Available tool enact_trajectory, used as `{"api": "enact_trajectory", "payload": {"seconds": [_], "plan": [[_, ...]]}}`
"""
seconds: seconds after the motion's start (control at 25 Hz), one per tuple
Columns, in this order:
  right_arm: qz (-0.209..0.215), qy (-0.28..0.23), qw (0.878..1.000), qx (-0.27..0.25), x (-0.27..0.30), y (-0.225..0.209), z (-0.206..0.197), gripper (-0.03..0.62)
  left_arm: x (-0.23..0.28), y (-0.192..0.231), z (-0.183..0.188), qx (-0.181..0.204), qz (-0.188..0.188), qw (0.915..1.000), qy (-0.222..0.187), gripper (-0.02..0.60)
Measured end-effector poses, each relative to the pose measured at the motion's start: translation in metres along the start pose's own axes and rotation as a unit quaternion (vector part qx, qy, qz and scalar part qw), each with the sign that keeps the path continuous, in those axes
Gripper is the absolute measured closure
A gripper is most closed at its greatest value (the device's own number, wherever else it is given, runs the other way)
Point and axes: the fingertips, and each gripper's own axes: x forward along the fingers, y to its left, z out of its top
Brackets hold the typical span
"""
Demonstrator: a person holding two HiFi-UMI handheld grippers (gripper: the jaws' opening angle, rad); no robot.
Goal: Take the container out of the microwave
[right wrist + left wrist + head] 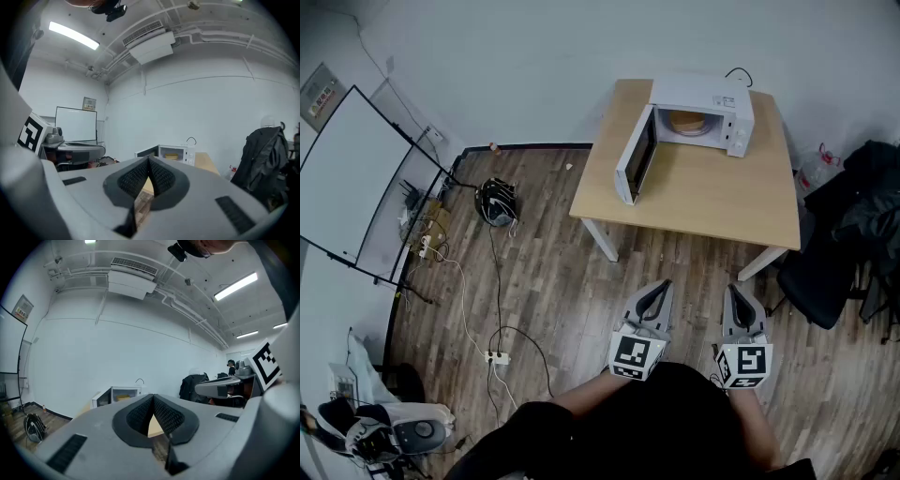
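Far on my left a whiteboard (356, 178) stands by the wall. Next to it, white and black wires (492, 281) run across the wood floor (553, 291). My left tool (661, 285) comes next. I hold it low, over the floor, and it points at the counter (703, 202). Its two jaws are pressed together at the tips, and nothing is between them. In the left gripper view I look past those tips and see the counter far off. The counter is light wood with white legs, and it stands against the wall. A white microwave (712, 108) sits at the back of it. Its door (636, 155) is wide open and swings out to the left. The container (686, 120) is inside the microwave. It looks round and yellow-brown, and no tool touches it. Both tools are well apart from the counter. My right tool (737, 289) is just to the right of the left one, also over the floor and pointing at the counter. Its jaws are closed tip to tip as well, and it holds nothing. Far on the right a black chair (816, 281) stands near the counter's corner with a dark coat (872, 202) over it.
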Motion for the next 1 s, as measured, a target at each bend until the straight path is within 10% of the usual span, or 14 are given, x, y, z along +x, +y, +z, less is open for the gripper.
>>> {"api": "enact_trajectory", "payload": {"seconds": [1.0], "plan": [[0.023, 0.013, 0.999, 0.025, -0.025, -0.050, -0.039, 0.536, 0.022, -0.045, -0.010, 0.032, 0.033, 0.9990, 0.001, 0.570]]}}
